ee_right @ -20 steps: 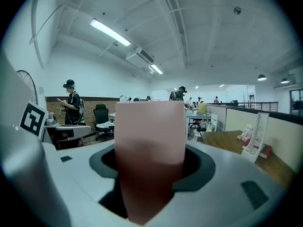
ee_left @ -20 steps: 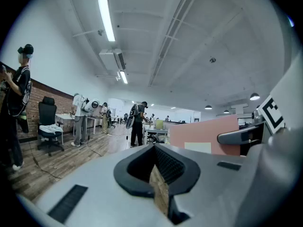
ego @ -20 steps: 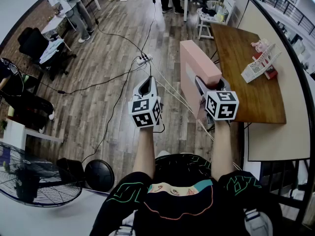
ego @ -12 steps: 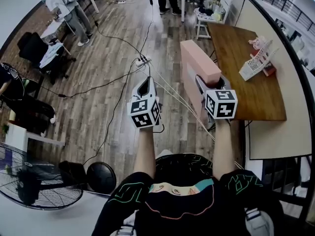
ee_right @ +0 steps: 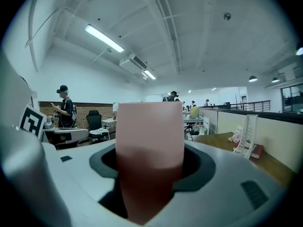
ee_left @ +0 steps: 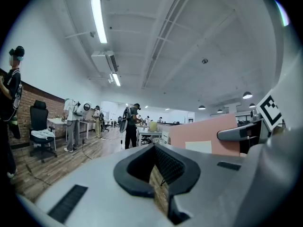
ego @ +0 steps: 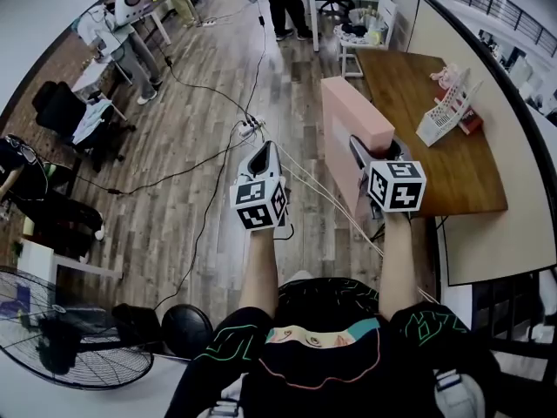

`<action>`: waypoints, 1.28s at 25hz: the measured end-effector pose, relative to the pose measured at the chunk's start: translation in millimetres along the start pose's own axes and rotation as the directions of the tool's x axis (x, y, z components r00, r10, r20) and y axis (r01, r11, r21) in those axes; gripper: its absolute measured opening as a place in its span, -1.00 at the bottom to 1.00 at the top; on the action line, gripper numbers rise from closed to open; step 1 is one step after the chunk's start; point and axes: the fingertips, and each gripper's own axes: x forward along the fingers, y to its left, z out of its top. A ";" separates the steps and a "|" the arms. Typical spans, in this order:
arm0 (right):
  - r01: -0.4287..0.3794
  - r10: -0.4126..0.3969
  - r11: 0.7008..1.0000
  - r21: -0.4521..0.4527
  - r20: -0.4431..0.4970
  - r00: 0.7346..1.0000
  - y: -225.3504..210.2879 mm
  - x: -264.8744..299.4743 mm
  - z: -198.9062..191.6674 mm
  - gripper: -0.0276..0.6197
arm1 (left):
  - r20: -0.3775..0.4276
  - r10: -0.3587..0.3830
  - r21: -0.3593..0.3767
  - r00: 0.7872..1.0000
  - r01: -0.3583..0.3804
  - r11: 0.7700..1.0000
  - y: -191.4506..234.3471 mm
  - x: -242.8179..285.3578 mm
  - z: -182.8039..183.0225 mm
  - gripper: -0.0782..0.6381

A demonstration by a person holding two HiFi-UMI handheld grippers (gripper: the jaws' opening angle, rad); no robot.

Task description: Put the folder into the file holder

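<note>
A thick pink folder (ego: 357, 124) stands on edge in the air, left of the wooden table (ego: 435, 177). My right gripper (ego: 367, 149) is shut on its near end; in the right gripper view the folder (ee_right: 149, 141) fills the space between the jaws. The white wire file holder (ego: 442, 111) stands on the table's far right part, and it also shows to the right in the right gripper view (ee_right: 246, 134). My left gripper (ego: 264, 153) hovers over the floor, shut with nothing in it (ee_left: 158, 174). The folder (ee_left: 203, 134) is to its right.
Cables (ego: 209, 146) and a power strip (ego: 252, 127) lie on the wood floor ahead. A fan (ego: 70, 338) stands at the near left. A white cart (ego: 357, 33) stands beyond the table's far end. People stand at desks at the back left, and a pink toy (ego: 446, 78) sits beside the holder.
Both grippers keep their pose, the folder still held in the right one. The view has shifted slightly, and the table and file holder now sit a little more to the left.
</note>
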 end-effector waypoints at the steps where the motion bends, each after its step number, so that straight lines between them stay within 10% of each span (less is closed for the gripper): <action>1: 0.003 -0.003 1.000 0.001 0.004 1.000 -1.9 0.2 1.3 -0.01 | 0.003 -0.003 0.004 1.000 0.003 1.000 -1.4 1.5 1.7 -0.78; 19: 0.048 -0.050 0.998 0.040 0.061 0.997 -39.7 31.7 25.8 -0.03 | 0.046 -0.034 0.035 0.998 0.033 0.999 1.1 55.9 28.2 -0.78; 32: 0.159 -0.159 0.987 -0.028 -0.032 0.987 -71.0 133.7 16.1 -0.03 | -0.061 -0.107 -0.033 0.992 0.105 0.994 37.3 171.0 -15.8 -0.78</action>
